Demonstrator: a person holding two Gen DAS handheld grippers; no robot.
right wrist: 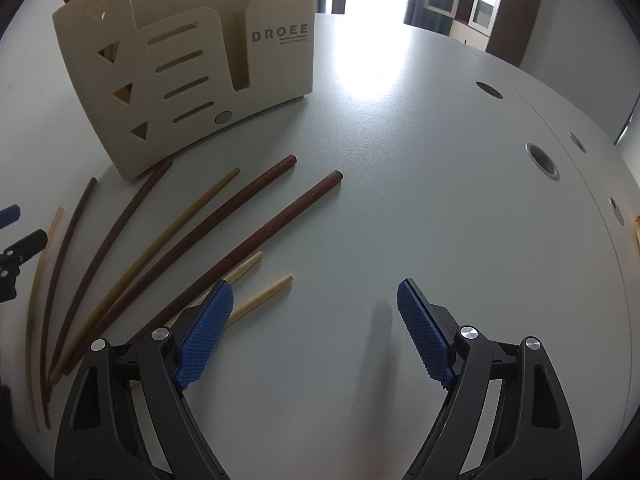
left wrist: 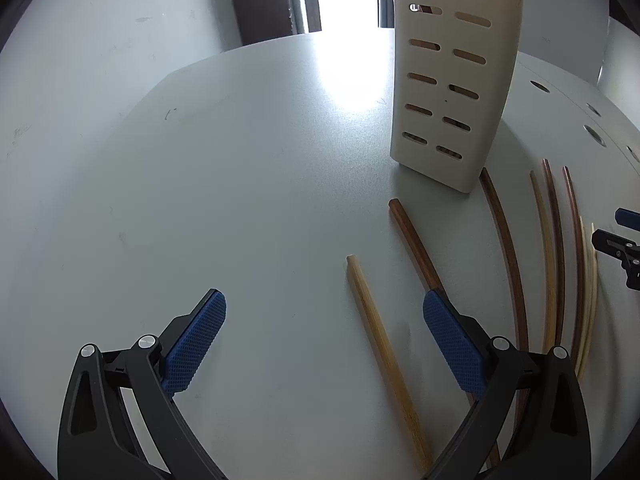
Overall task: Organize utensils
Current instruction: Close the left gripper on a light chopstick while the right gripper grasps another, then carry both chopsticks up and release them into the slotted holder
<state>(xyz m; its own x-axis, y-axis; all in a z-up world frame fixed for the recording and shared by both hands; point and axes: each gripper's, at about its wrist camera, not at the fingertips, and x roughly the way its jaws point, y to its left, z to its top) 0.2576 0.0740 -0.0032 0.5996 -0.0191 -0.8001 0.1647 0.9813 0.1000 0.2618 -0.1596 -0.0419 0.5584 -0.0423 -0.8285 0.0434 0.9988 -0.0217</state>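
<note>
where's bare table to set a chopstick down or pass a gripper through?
Free: the wide table patch left of the cream holder and light chopstick; also right of the outermost dark chopstick, toward the round table holes. Crowded: the chopstick fan in front of the holder. Both the left gripper and right gripper are open, empty.

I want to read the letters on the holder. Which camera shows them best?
The right wrist view. There the holder shows its front, where DROEE is printed. The left wrist view shows only a slotted side of the holder, with no letters visible.
</note>
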